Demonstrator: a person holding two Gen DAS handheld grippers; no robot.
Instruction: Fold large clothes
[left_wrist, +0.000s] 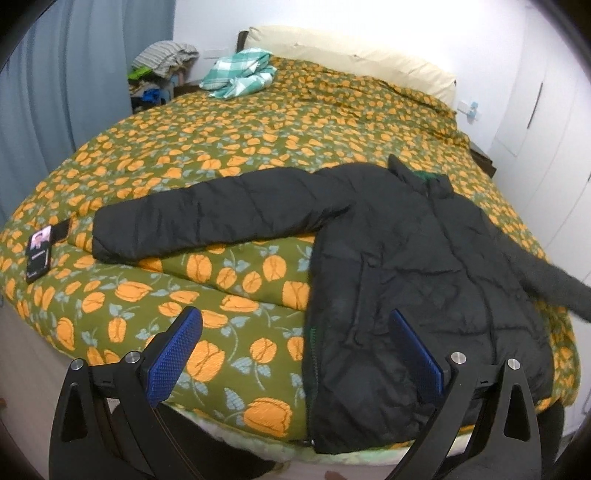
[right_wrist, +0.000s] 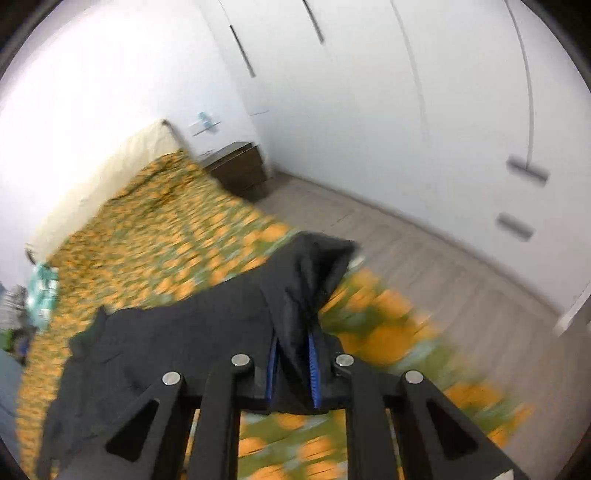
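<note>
A black puffer jacket (left_wrist: 413, 266) lies front-up on the flowered bedspread (left_wrist: 240, 129), collar toward the pillows, its left sleeve (left_wrist: 207, 218) spread out flat to the left. My left gripper (left_wrist: 295, 350) is open and empty, hovering above the jacket's bottom left hem near the bed's foot. My right gripper (right_wrist: 293, 365) is shut on the jacket's right sleeve (right_wrist: 314, 273), holding it lifted off the bed; the sleeve's cuff sticks up past the fingers. In the left wrist view that sleeve (left_wrist: 550, 284) is blurred at the right edge.
A phone (left_wrist: 40, 254) lies on the bed's left edge. A green plaid garment (left_wrist: 240, 74) lies near the cream headboard cushion (left_wrist: 351, 51). A pile of clothes (left_wrist: 162, 70) sits beside the curtain. A dark nightstand (right_wrist: 240, 170), wood floor and white wardrobe doors (right_wrist: 443, 110) are to the right.
</note>
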